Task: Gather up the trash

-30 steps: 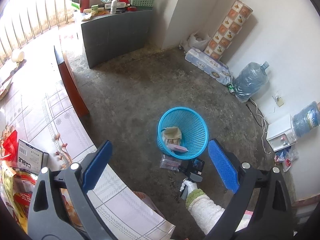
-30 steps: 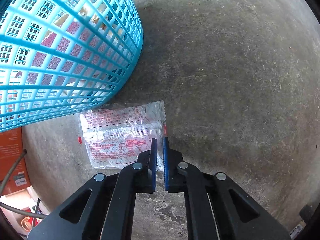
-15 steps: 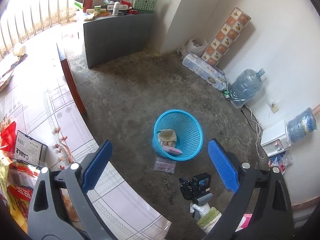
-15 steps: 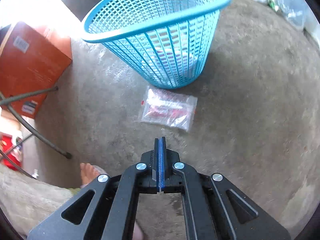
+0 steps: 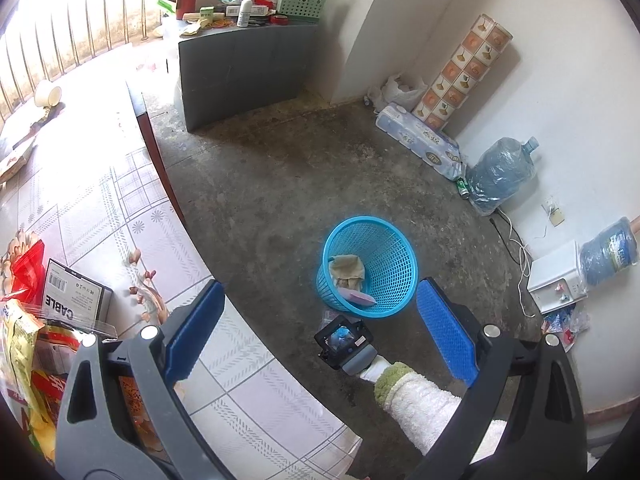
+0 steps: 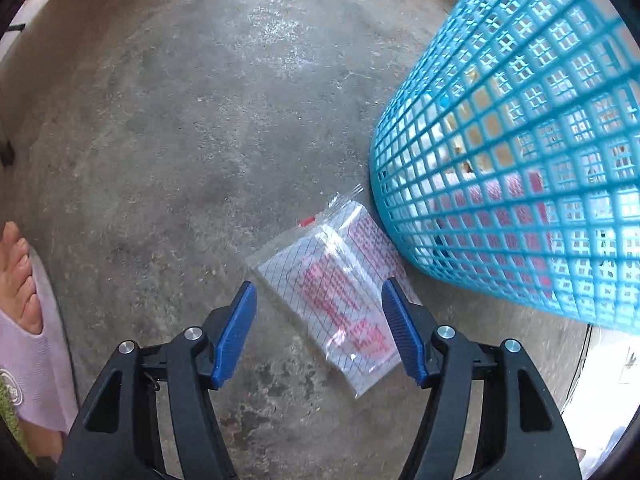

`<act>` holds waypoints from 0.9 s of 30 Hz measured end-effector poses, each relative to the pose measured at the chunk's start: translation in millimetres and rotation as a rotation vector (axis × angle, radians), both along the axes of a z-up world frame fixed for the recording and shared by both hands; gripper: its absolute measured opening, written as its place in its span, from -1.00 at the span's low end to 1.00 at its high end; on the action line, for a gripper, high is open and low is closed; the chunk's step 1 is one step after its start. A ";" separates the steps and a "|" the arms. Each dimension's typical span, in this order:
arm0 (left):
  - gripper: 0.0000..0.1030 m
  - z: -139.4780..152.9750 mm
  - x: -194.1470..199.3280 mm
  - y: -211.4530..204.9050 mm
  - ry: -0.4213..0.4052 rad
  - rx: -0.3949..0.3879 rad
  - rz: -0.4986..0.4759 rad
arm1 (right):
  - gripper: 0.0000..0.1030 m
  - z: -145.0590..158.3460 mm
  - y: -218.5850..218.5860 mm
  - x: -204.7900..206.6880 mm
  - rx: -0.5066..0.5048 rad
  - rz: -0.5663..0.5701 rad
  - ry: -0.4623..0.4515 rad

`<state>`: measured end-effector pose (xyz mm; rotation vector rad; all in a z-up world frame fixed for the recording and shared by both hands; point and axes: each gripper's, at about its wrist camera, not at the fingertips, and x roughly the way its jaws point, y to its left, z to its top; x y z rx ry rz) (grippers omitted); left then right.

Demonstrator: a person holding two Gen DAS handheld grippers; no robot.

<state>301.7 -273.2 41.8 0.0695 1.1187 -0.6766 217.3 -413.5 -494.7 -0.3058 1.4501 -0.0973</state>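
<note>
**Down on the concrete: one wrapper, one basket**

On the floor lies one clear plastic wrapper (image 6: 340, 288) with red print, just left of the single blue basket (image 6: 520, 152). Right gripper (image 6: 320, 332) hangs spread wide, its fingers on either side of the wrapper's near end. Left gripper (image 5: 316, 332) gapes too, holding nothing, up high.

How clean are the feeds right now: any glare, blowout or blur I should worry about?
Left wrist view: the window side is blown out white and straight edges bow from the fisheye, but the blue basket is sharp. Right wrist view: even light, glare streaks on the clear plastic bag, basket mesh slightly soft up close.
</note>
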 end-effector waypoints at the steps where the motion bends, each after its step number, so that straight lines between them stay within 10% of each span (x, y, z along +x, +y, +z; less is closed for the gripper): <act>1: 0.80 -0.5 1.9 -0.8 0.005 0.000 -0.001 | 0.33 -3.1 -2.2 4.8 0.014 0.003 0.011; 14: 0.80 2.5 5.3 8.3 0.045 -0.029 0.001 | 0.32 -26.1 -39.3 19.4 0.204 -0.102 0.110; 27: 0.80 49.7 -31.8 78.9 -0.015 -0.096 0.115 | -0.70 -17.5 -66.7 -49.7 0.353 -0.323 0.097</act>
